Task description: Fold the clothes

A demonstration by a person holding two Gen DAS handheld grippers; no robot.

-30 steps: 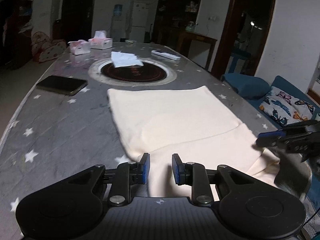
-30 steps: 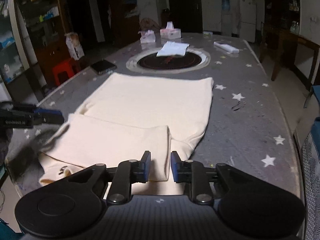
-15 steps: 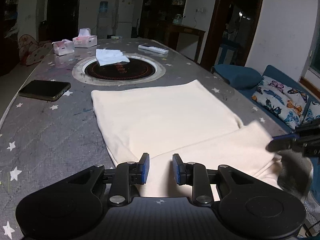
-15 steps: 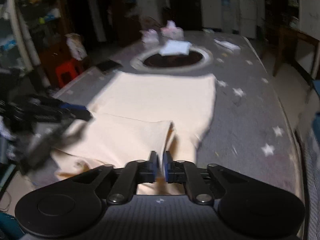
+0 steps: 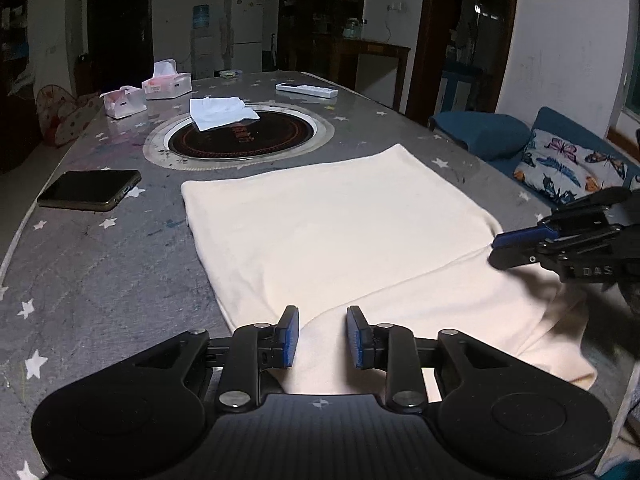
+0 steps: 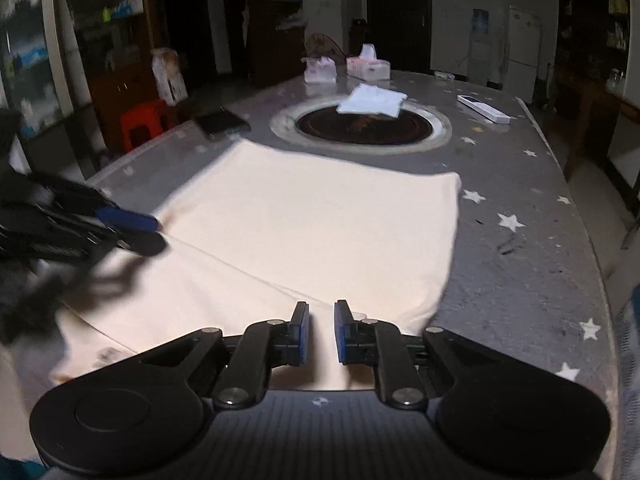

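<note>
A cream garment [image 5: 336,232] lies flat on the grey star-patterned table [image 5: 100,280], with its near part folded over the rest; it also shows in the right wrist view [image 6: 312,224]. My left gripper [image 5: 322,336] is open, its blue pads astride the near left corner of the folded layer. My right gripper [image 6: 321,332] is open with a narrow gap, over the near right part of the fold. It also shows at the right edge of the left wrist view [image 5: 520,246]. The left gripper shows at the left of the right wrist view [image 6: 140,232].
A black phone [image 5: 90,190] lies left of the garment. A round black hotplate [image 5: 240,138] with a white cloth [image 5: 220,112] sits beyond it. Two tissue boxes [image 5: 166,84] and a white remote [image 5: 306,90] are at the far end. A blue sofa with a butterfly cushion [image 5: 568,164] stands to the right.
The right gripper closed on the fold half a second ago and has opened again. Both grippers have moved forward over the garment. The folded layer now lies flatter.
</note>
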